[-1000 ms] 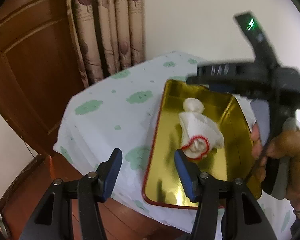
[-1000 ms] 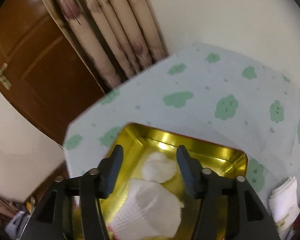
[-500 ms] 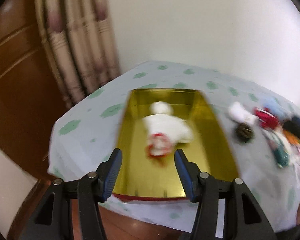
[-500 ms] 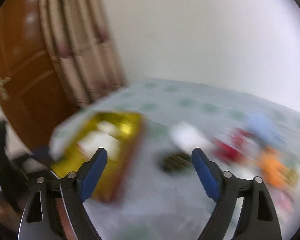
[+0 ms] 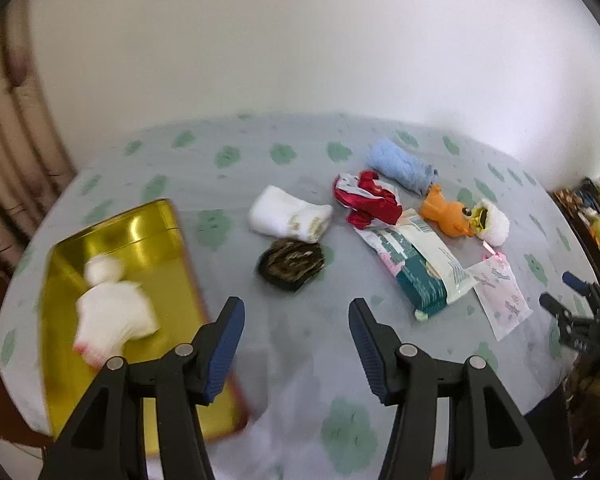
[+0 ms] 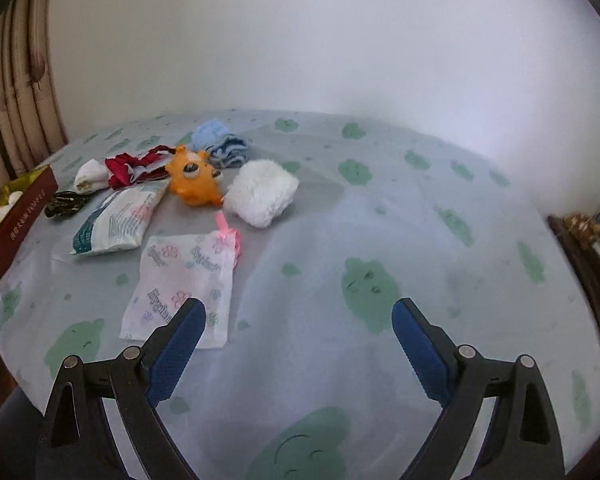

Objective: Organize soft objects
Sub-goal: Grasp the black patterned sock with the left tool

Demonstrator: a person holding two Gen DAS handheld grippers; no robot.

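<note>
A gold tin [image 5: 148,236] at the table's left holds a white sock with a red cuff [image 5: 114,318]. On the cloth lie a folded white sock [image 5: 290,218], a dark rolled item [image 5: 292,266], a red cloth [image 5: 370,200], a blue fuzzy roll [image 5: 400,164], an orange plush [image 5: 446,212] and a white fluffy piece [image 6: 262,194]. My left gripper [image 5: 296,344] is open and empty above the cloth beside the tin. My right gripper [image 6: 296,344] is open and empty over the bare cloth, right of a printed pouch [image 6: 184,280].
A tissue pack [image 5: 418,268] lies between the dark roll and the pouch. The tin's red side [image 6: 22,216] shows in the right wrist view. Curtains [image 5: 4,120] hang at left. Cluttered shelves [image 6: 596,236] stand at the right edge.
Both grippers swung right, away from the tin toward the pile of soft items. The right gripper opened wider and now hovers over the right half of the table.
</note>
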